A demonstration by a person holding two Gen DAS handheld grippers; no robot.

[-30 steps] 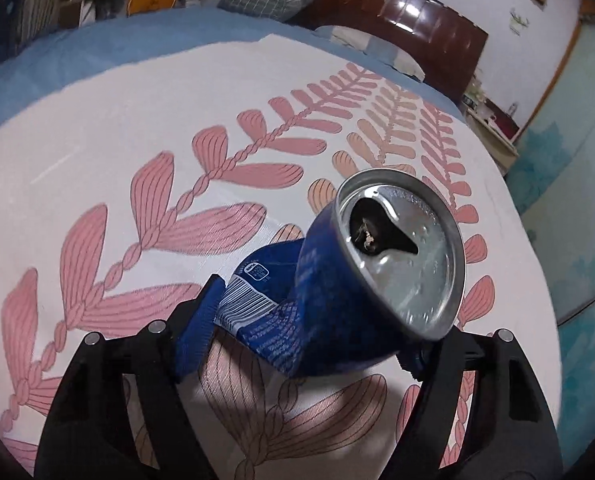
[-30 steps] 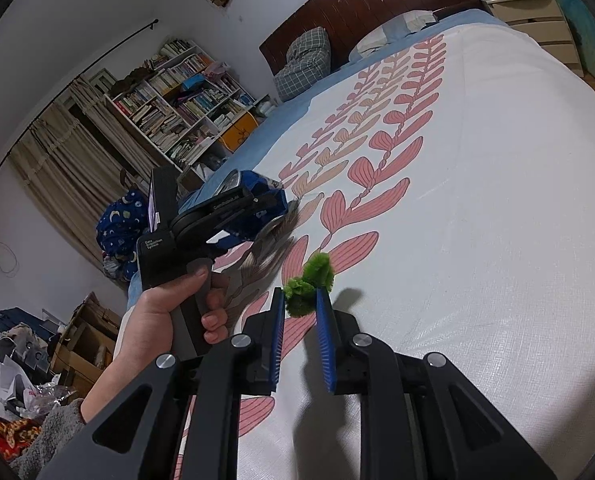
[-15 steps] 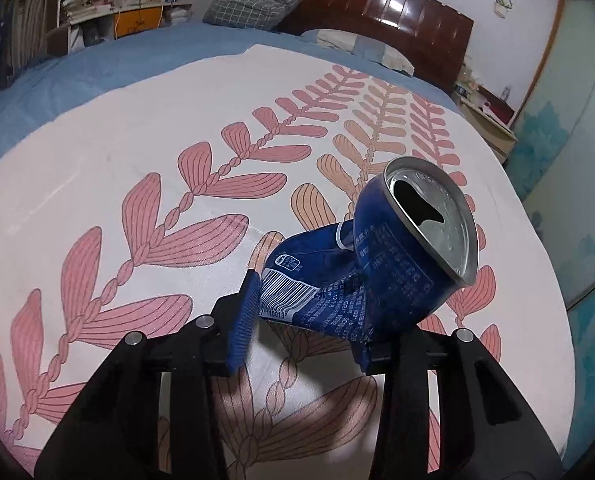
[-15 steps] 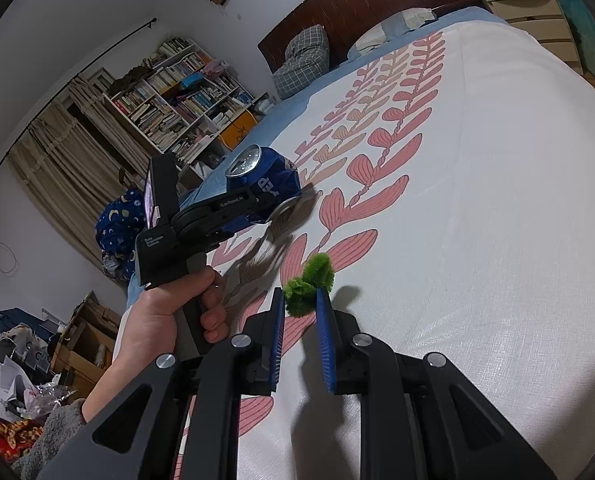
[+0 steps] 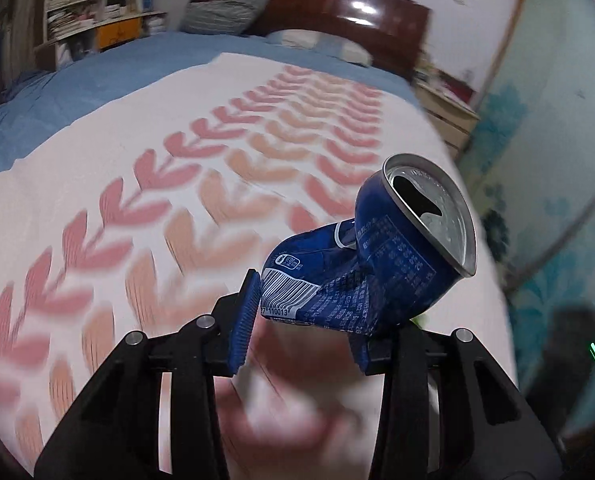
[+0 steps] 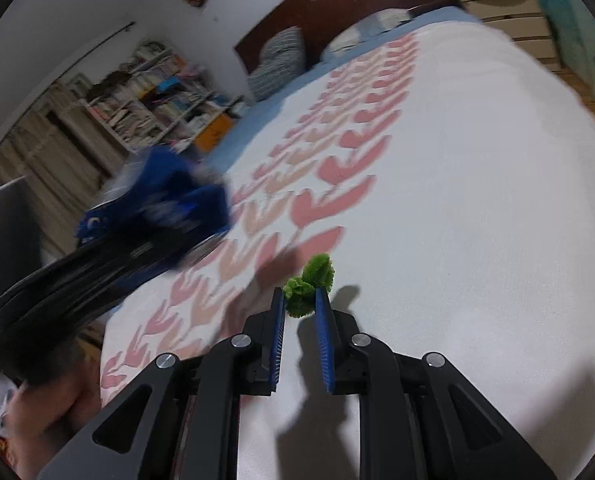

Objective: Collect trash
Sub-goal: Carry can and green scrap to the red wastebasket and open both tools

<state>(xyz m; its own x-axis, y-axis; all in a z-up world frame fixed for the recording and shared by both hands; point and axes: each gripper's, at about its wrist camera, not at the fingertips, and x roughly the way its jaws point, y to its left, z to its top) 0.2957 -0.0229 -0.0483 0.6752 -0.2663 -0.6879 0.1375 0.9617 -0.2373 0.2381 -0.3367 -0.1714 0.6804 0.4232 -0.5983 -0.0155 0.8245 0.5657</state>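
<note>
trash here comes in two pieces, each held off the bed. a crumpled blue aluminium drink can [image 5: 381, 256] sits pinched across its squashed lower half between the ribbed blue pads of the left hand-held gripper [image 5: 301, 320]; its jaws have just been closing and now stand partly shut, clamped on the can. gripping the flattened waist rather than the round top looks sensible, since the dented metal gives the pads flat faces to bite on. the silver lid with its open mouth tilts up and to the right, above the white bedspread with pink leaf pattern [image 5: 177, 184].

the right hand-held gripper [image 6: 300, 304] is nearly shut, nipping a small fluffy green scrap [image 6: 309, 284] at the very fingertips, most of the tuft sticking out past them. in that view the can [image 6: 165, 196] is a blurred blue smear to the left.

writing: a white barcode panel on the can, digits ending "110013", a small white oval logo above it, and dense fine white print, too small to read. no brand name can be made out.
</note>
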